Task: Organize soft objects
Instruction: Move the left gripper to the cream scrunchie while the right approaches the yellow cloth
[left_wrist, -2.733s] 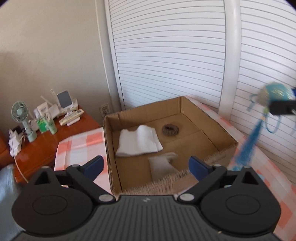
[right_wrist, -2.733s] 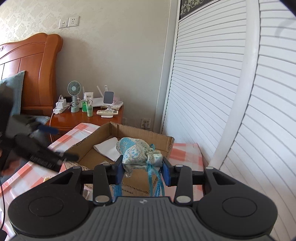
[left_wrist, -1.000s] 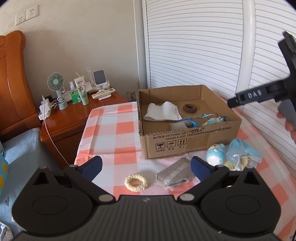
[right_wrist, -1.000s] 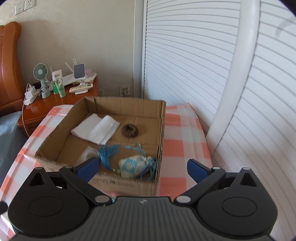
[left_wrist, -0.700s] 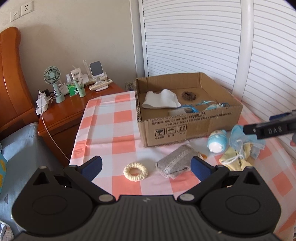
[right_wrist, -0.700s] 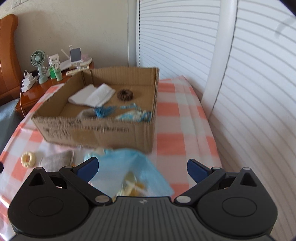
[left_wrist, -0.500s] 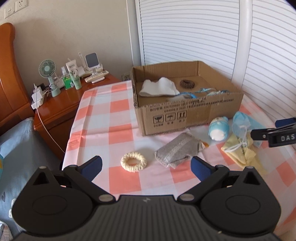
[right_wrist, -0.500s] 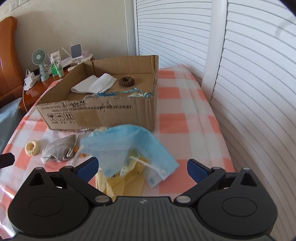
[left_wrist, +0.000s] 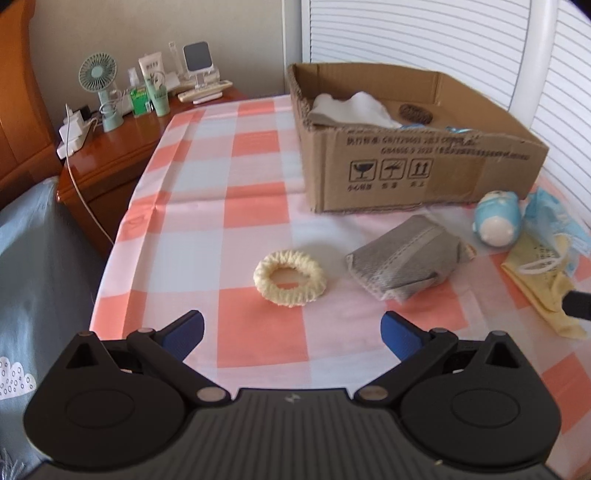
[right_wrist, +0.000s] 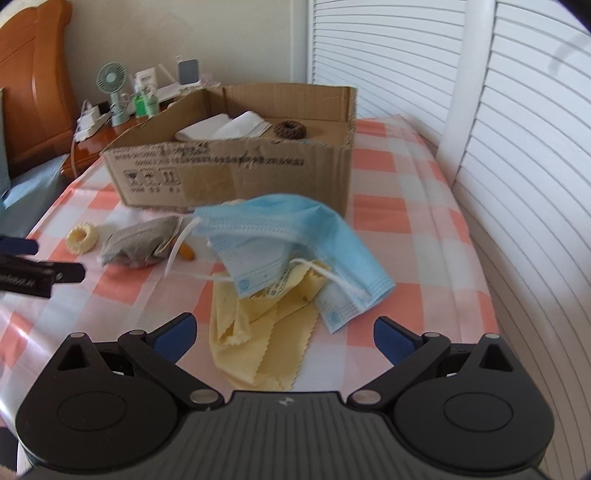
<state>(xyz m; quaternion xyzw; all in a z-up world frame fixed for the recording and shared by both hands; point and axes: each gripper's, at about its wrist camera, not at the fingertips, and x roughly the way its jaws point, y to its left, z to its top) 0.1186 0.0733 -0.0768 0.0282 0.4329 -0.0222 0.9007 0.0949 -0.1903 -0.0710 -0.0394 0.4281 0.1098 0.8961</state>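
Mask (right_wrist: 295, 236) draped over yellow cloth (right_wrist: 258, 332), just in front of the box (right_wrist: 236, 170). Right gripper (right_wrist: 282, 332) wide, empty, hovering near it: best to pinch the mask alone, high on its fold. Left gripper (left_wrist: 291, 332) wide, empty, facing the cream ring (left_wrist: 290, 272) left of the box.

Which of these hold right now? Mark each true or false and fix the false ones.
1. The cream knitted ring lies inside the cardboard box. False: it lies on the checked cloth outside the box.
2. The blue face mask rests partly over the yellow cloth. True.
3. The right gripper is shut on the mask. False: its jaws are open and empty.
4. The brown scrunchie sits in the box. True.
5. The left gripper has its jaws open. True.
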